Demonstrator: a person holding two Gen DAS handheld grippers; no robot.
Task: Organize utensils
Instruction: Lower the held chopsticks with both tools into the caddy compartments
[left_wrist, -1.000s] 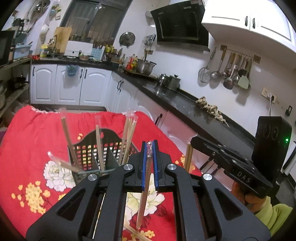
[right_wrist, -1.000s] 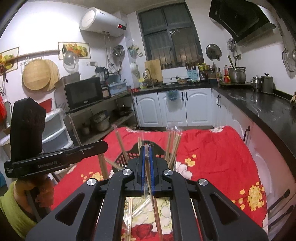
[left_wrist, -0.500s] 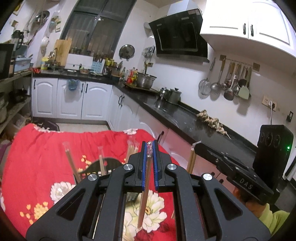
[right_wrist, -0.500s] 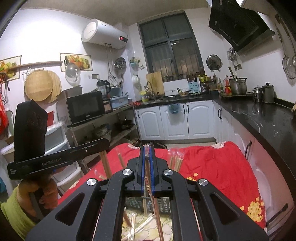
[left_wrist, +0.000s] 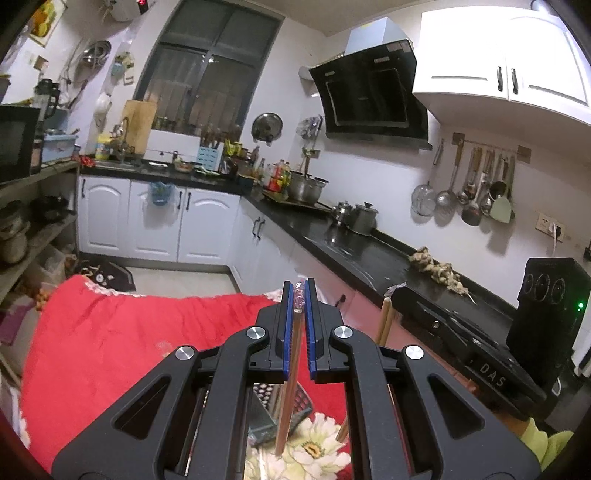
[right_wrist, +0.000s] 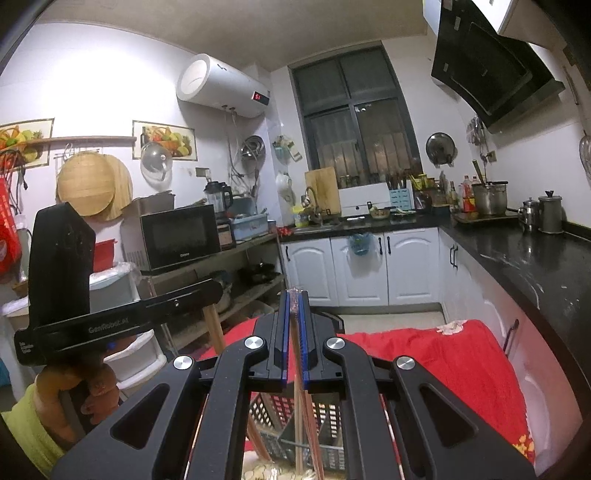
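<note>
**Both tools raised over the basket, each gripping chopsticks**

Your left tool is closed almost fully, its blue pads clamped on a wrapped pair of chopsticks that hangs down between the arms, tip above the basket. From this side you see only a corner of the basket, low behind the tool, sitting on the red flowered cloth that covers the surface.

Your right tool is likewise nearly shut on its own chopsticks, wrapper end poking out above the pads, sticks slanting down over the basket. In the right wrist view the basket is a dark lattice box with dividers, directly below the tool, on the same cloth.

Each tool shows in the other's view: the right one, to the right of the basket, has wooden sticks hanging from its tip. The left one, to the left of the basket, carries a pale stick, with your hand in a yellow-green sleeve gripping its handle. Both tools are above the basket, not touching it.
</note>
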